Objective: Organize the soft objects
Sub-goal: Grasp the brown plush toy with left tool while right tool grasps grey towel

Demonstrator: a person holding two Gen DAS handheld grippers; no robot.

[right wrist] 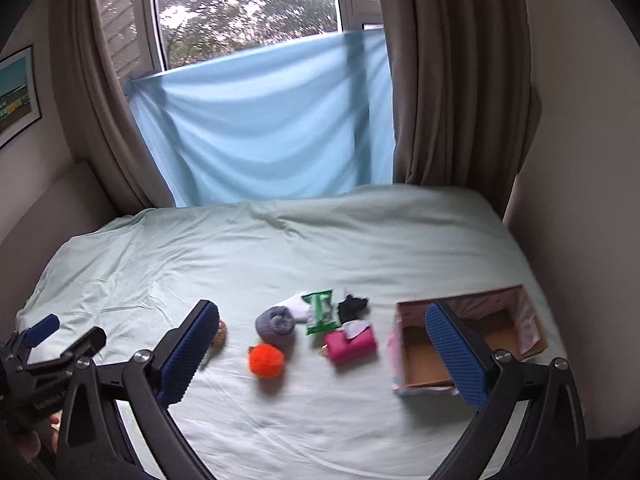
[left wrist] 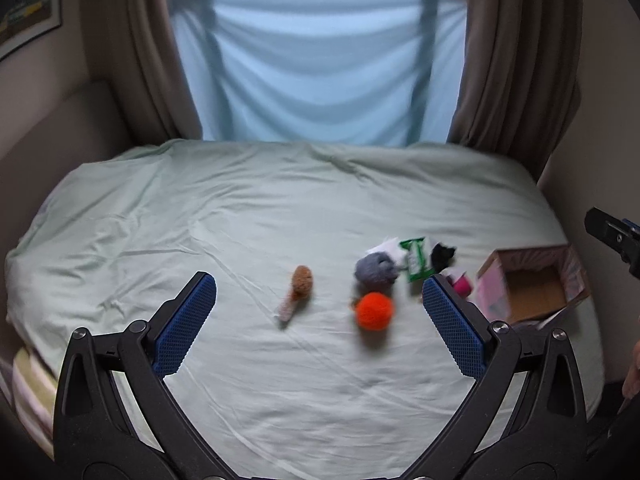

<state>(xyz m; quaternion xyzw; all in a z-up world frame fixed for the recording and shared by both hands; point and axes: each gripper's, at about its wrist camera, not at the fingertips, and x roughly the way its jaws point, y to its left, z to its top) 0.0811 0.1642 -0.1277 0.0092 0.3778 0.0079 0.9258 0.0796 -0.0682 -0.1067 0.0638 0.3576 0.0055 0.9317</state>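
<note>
Two blue-padded fingers of the left gripper (left wrist: 319, 300) are standing wide apart over the bed (left wrist: 240, 208), gripping nothing. Ahead between them, an orange ball (left wrist: 374, 310) is lying just in front of a grey sock roll (left wrist: 375, 269); a brown knitted toy (left wrist: 298, 287) is resting nearer the left finger, and a green packet (left wrist: 417, 260) and an open box (left wrist: 534, 289) are sitting beyond the right finger. Turning to the right wrist view, the right gripper (right wrist: 322, 334) is likewise hanging fully spread and empty. Between its fingers, a pink roll (right wrist: 351, 346) is lying beside the orange ball (right wrist: 266, 360), with a black sock (right wrist: 352, 307) farther ahead; the box (right wrist: 420, 368) is sitting partly behind the right finger.
</note>
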